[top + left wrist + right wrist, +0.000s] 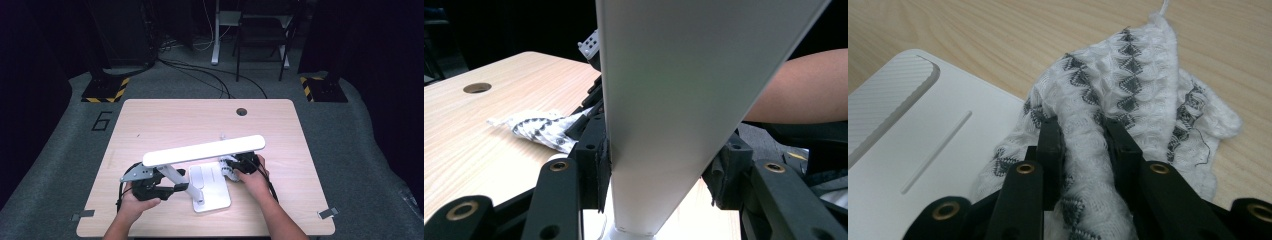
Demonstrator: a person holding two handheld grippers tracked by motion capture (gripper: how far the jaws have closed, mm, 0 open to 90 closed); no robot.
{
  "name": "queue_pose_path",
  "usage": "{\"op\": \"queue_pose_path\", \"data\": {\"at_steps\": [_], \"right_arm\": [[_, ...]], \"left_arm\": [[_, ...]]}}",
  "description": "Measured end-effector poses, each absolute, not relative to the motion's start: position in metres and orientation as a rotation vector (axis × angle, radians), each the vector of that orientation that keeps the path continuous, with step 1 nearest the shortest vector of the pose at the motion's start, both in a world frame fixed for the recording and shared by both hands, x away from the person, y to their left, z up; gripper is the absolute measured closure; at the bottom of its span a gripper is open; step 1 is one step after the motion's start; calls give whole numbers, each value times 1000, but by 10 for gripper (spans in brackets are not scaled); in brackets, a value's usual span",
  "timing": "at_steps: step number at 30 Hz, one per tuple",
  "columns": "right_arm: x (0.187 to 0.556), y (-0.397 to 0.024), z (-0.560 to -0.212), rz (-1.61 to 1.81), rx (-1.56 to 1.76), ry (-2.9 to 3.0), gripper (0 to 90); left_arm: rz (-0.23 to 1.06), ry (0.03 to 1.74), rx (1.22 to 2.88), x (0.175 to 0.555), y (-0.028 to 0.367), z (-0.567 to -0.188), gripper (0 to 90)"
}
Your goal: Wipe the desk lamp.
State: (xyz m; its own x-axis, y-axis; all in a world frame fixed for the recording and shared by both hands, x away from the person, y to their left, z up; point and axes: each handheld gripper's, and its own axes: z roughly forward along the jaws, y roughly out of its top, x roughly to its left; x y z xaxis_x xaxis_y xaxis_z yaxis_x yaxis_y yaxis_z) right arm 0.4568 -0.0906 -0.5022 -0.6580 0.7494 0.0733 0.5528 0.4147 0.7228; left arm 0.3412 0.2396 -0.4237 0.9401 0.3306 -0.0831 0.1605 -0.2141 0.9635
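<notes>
Cloth: where it lies bunched on the worktop (pixel 150 120) beside the lamp base (pixel 923 145), the white patterned cloth (pixel 1128 100) sits pinched between the right hand-held gripper's (pixel 1083 135) jaws.
Lamp arm: white lamp arm (pixel 674 110) clamped by left hand-held gripper (pixel 659 170).

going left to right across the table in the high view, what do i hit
left gripper clamped on the lamp arm → lamp base → patterned white cloth → right gripper pinching that cloth
</notes>
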Motion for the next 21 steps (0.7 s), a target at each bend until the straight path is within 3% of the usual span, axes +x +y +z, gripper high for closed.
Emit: {"op": "queue_pose_path", "data": {"at_steps": [21], "right_arm": [[471, -48, -493, 1089, 1080, 2395, 728]], "left_arm": [[220, 401, 1802, 328, 235, -423, 521]]}}
